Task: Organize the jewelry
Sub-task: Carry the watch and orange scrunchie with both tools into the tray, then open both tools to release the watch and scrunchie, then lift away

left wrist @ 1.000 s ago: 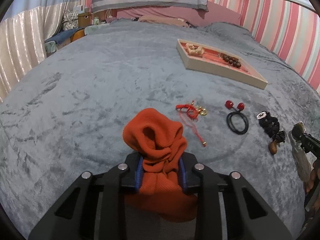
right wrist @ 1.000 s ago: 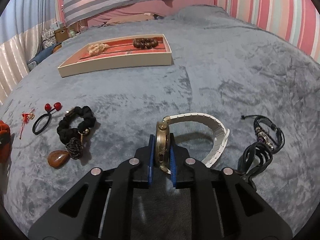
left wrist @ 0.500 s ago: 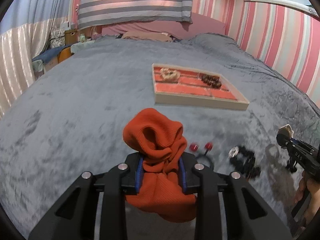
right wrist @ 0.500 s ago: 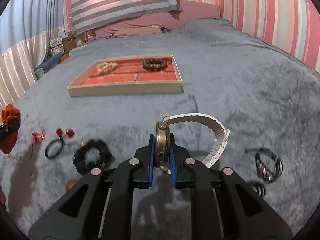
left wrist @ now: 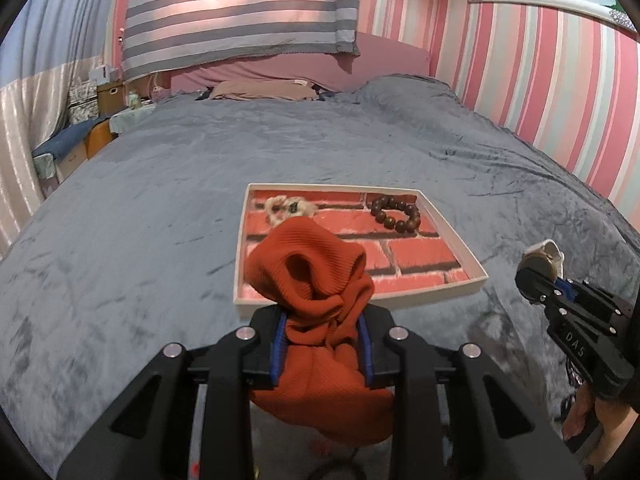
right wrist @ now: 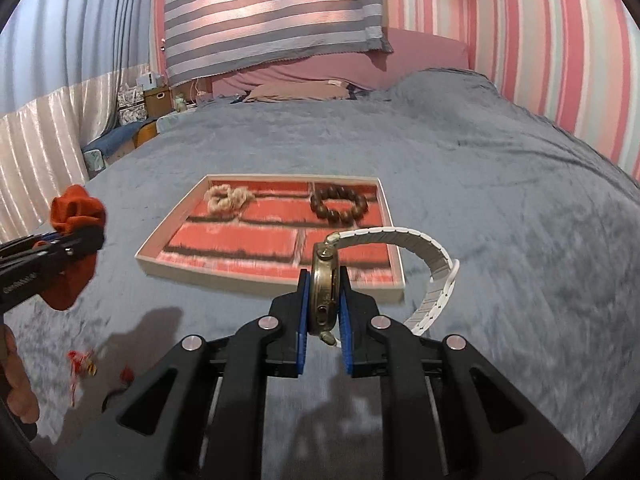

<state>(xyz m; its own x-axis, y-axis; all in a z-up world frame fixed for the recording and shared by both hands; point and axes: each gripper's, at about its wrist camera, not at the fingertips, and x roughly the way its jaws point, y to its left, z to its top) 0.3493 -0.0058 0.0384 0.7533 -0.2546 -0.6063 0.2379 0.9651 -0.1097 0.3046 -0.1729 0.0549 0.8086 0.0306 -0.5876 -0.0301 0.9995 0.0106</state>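
Observation:
My left gripper (left wrist: 322, 320) is shut on an orange knitted scrunchie (left wrist: 316, 276), held in the air just before the near left edge of the tray (left wrist: 460, 286). The tray has a red brick-pattern lining and holds a beige scrunchie (left wrist: 286, 208) and a brown bead bracelet (left wrist: 396, 212). My right gripper (right wrist: 324, 312) is shut on a brass watch (right wrist: 325, 284) with a white band (right wrist: 436, 276), held above the tray's near right corner (right wrist: 394, 292). Each gripper shows in the other's view, the left (right wrist: 52, 252) and the right (left wrist: 540, 276).
The tray lies on a grey plush bedspread (left wrist: 160, 200). A red charm cord (right wrist: 82, 366) and a black hair tie with red beads (right wrist: 120, 388) lie on the bed at the lower left. Pillows (left wrist: 260, 88) and striped walls stand at the back.
Both grippers have lifted and moved forward toward the tray, each keeping its item. The tray now sits close ahead; the loose jewelry on the bed has dropped out of the left view.

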